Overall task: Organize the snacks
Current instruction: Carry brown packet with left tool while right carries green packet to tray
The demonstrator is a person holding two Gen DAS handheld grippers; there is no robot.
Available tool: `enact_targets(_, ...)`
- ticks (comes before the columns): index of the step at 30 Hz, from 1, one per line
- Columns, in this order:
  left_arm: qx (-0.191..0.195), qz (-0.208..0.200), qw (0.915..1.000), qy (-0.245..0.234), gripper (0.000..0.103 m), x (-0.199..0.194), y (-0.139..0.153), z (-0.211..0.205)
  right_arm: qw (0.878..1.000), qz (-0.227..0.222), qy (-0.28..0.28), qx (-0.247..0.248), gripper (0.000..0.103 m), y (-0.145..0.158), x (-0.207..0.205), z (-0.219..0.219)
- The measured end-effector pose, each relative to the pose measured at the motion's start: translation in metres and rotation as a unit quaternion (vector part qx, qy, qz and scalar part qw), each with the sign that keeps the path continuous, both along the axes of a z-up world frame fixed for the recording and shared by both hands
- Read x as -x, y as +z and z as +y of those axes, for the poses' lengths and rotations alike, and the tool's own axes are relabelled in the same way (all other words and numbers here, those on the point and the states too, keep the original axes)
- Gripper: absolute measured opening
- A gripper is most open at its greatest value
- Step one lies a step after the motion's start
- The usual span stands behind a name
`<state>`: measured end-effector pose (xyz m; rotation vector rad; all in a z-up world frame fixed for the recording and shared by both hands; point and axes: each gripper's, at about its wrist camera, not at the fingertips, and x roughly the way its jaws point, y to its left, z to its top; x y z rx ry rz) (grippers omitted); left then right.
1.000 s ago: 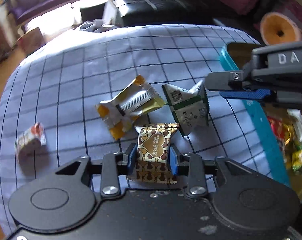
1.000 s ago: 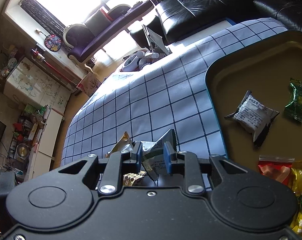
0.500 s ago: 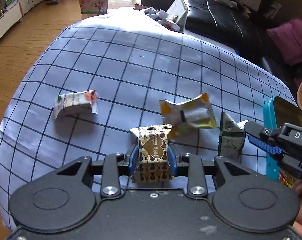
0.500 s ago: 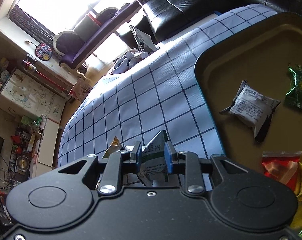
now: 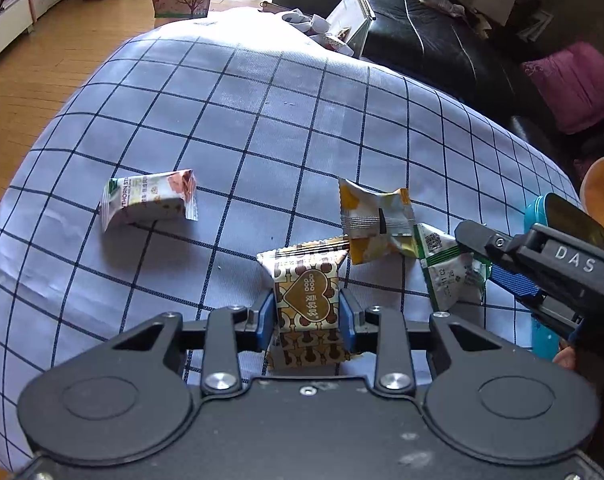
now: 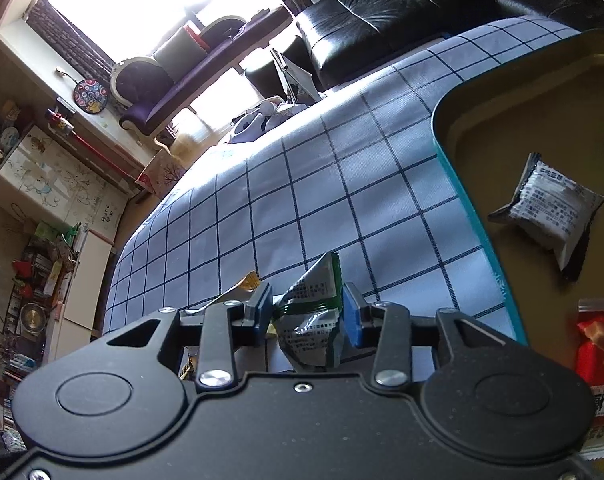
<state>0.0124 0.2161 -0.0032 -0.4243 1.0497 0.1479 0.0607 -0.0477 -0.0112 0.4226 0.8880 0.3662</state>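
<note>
My left gripper (image 5: 307, 318) is shut on a brown packet with a heart print (image 5: 308, 300), held just over the checked cloth (image 5: 262, 128). Right of it lies a yellow and white packet (image 5: 376, 220), touching a green and white packet (image 5: 448, 276). My right gripper (image 6: 307, 312) straddles that green and white packet (image 6: 312, 320). Its jaws are opening, and a gap shows beside the left pad. From the left wrist view, the right gripper (image 5: 482, 258) reaches in from the right edge. A white and orange packet (image 5: 148, 198) lies alone at the left.
A teal-rimmed tin (image 6: 474, 216) stands right of the cloth, holding a white and black packet (image 6: 554, 208), a green sweet and red and yellow bags (image 6: 600, 344). A black sofa (image 5: 434, 44) runs behind the table. Wooden floor (image 5: 42, 68) lies to the left.
The right jaws have spread apart around the green and white packet, which they pinched before. The left gripper has rolled and shifted with the brown packet still in it.
</note>
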Motion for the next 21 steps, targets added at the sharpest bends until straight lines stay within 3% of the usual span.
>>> enact_targets(4, 0.006, -0.002, 1.0, -0.001, 0.033, 0.001, 0.0, 0.002, 0.999, -0.029, 0.016, 0.038, 0.05, 0.007, 0.006, 0.011)
enact_targets(10, 0.015, -0.003, 0.9999, 0.002, 0.034, 0.002, 0.0, 0.005, 0.995, -0.052, 0.07, 0.045, 0.049, 0.018, 0.017, 0.024)
enact_targets(15, 0.01, -0.004, 0.9999, -0.003, 0.034, 0.003, 0.0, 0.004, 0.994, -0.062, 0.069, 0.063, 0.051, 0.011, 0.017, 0.036)
enact_targets(21, 0.011, -0.006, 0.9999, -0.004, 0.034, 0.003, 0.0, 0.004, 0.994, -0.041, 0.081, 0.058, 0.052, 0.001, 0.016, 0.045)
